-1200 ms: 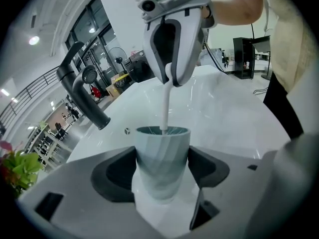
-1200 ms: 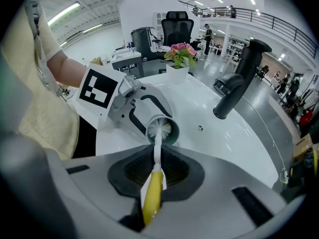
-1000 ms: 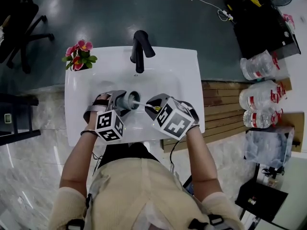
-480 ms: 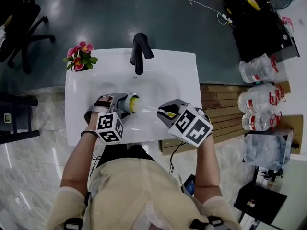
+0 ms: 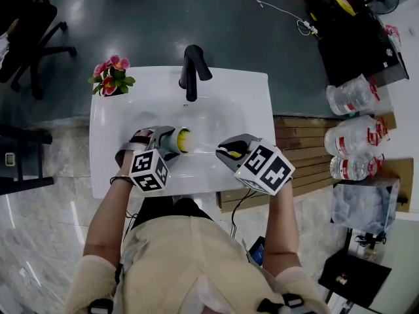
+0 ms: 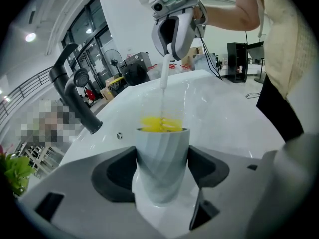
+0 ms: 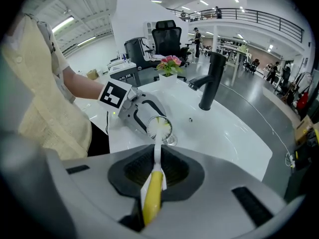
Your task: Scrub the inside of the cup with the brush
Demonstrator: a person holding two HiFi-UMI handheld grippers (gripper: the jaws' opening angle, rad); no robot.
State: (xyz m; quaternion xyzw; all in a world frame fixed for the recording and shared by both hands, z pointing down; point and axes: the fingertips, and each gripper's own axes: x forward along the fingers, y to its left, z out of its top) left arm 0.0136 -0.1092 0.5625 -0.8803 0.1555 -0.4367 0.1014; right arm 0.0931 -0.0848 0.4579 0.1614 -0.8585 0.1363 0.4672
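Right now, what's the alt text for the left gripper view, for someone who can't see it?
The left gripper clamps a pale grey ribbed cup between its dark fingers, with a yellow-bristled brush at the cup's mouth. The brush's white stem rises to the right gripper, above a white sink with a black faucet.

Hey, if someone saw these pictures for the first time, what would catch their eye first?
The pale grey ribbed cup, lying sideways over the white basin and clamped in the left gripper, with bright yellow bristles at its mouth. They belong to the yellow-handled, white-stemmed brush gripped by the right gripper. Behind stand a black tap and pink flowers at the basin's far left corner.
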